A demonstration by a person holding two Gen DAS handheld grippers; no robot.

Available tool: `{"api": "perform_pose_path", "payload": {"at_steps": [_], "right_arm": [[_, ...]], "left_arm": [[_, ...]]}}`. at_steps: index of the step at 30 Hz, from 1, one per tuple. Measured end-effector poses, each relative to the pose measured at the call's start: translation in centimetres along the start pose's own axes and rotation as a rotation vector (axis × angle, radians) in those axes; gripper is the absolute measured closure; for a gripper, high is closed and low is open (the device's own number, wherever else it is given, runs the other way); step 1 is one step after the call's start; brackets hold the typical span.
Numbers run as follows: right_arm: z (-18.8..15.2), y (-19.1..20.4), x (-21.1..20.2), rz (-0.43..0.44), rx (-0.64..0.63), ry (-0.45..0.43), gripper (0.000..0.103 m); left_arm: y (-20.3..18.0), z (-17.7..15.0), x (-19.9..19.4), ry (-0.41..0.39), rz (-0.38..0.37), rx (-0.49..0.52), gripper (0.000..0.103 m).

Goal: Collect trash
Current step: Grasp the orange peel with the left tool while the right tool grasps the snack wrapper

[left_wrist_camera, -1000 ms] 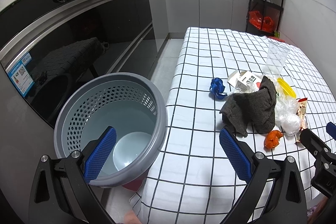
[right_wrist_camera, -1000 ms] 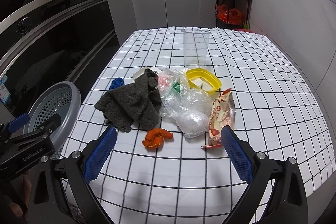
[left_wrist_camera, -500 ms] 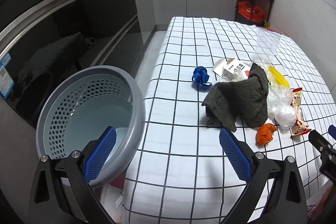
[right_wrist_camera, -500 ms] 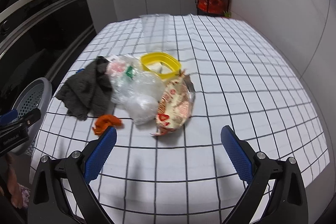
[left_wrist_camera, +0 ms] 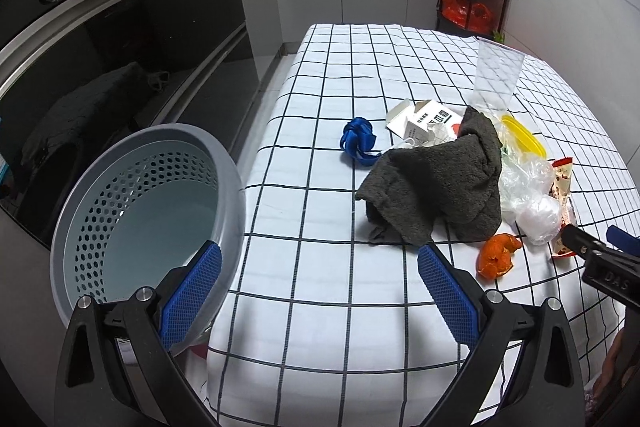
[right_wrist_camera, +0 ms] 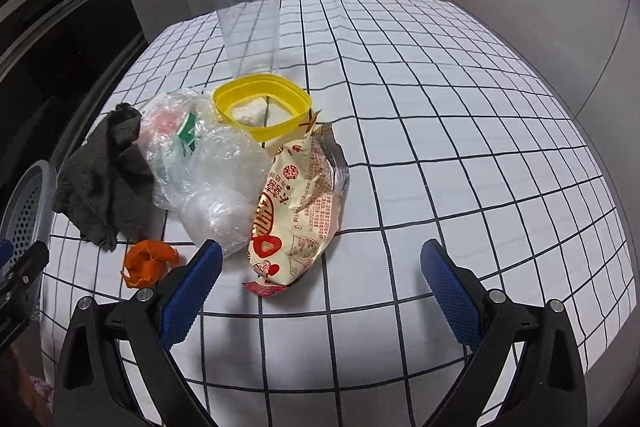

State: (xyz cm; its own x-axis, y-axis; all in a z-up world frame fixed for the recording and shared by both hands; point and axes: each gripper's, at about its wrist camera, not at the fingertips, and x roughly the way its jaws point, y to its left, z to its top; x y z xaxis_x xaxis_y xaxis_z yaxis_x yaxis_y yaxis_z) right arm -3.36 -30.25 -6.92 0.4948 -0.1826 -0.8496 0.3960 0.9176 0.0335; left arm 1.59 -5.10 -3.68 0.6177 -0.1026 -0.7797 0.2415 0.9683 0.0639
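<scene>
Right now my right gripper [right_wrist_camera: 320,291] is spread wide and holds nothing, hanging low over the checked tablecloth [right_wrist_camera: 460,115]. Just ahead of it, between the blue pads [right_wrist_camera: 192,287] but nearer the left one, lies a snack wrapper [right_wrist_camera: 300,211]: cream with red print, crumpled, torn open at its far end so the silver lining shows. Touching its left side is a clear plastic bag [right_wrist_camera: 208,171], bunched and wrinkled, with something green and red showing through it. By my left pad sits a curled piece of orange peel [right_wrist_camera: 146,263]. Left of the bag a dark grey cloth [right_wrist_camera: 100,187] lies in a rumpled heap. Behind the wrapper is a yellow tub [right_wrist_camera: 262,107] with a white lump inside, and beyond that a clear cup [right_wrist_camera: 250,31] stands upright.

My left gripper [left_wrist_camera: 318,287] is likewise wide apart and empty, over the table's near left corner. Its left pad overlaps the rim of a grey perforated bin [left_wrist_camera: 132,211] that stands off the table's left edge, tilted toward me. Ahead on the cloth are the grey heap, a blue knotted strip [left_wrist_camera: 358,141] and an opened white carton [left_wrist_camera: 424,123] behind it. My right gripper's tip shows at the frame's right edge, near the peel.
</scene>
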Motion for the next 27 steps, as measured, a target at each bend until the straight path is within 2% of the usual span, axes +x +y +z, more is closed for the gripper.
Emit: {"api": "perform_pose_path", "payload": {"at_steps": [9,11,13,15,17,19,20,27], "right_arm": [[0.1,-0.2,0.2,0.031,-0.006,0.003,0.009],[0.2,-0.2,0.3,0.034,-0.01,0.002,0.013],[0.1,-0.2,0.4,0.037,-0.019,0.014,0.028],[0.0,-0.2,0.6,0.048,-0.02,0.035,0.038],[-0.2,-0.2,0.8,0.067,-0.017,0.047,0.044],[-0.2,-0.2,0.7,0.074,-0.024,0.043,0.062],[-0.3,-0.2,0.6,0.077,-0.025,0.041,0.067],[-0.5,-0.7,-0.8,0.112,-0.017,0.0,0.073]], "left_arm": [[-1.1,-0.2,-0.1,-0.006,-0.023,0.025,0.006],[-1.4,-0.2,-0.3,-0.01,-0.028,0.03,0.006],[-1.6,-0.2,-0.4,-0.016,-0.033,0.033,0.006],[-1.9,-0.2,-0.4,-0.022,-0.035,0.037,0.006],[-2.2,-0.2,-0.4,-0.027,-0.039,0.043,0.006],[-2.4,-0.2,-0.4,-0.031,-0.047,0.046,0.006],[-2.5,-0.2,-0.5,-0.034,-0.05,0.048,0.006],[-3.8,-0.5,-0.3,-0.041,-0.089,0.067,0.006]]}}
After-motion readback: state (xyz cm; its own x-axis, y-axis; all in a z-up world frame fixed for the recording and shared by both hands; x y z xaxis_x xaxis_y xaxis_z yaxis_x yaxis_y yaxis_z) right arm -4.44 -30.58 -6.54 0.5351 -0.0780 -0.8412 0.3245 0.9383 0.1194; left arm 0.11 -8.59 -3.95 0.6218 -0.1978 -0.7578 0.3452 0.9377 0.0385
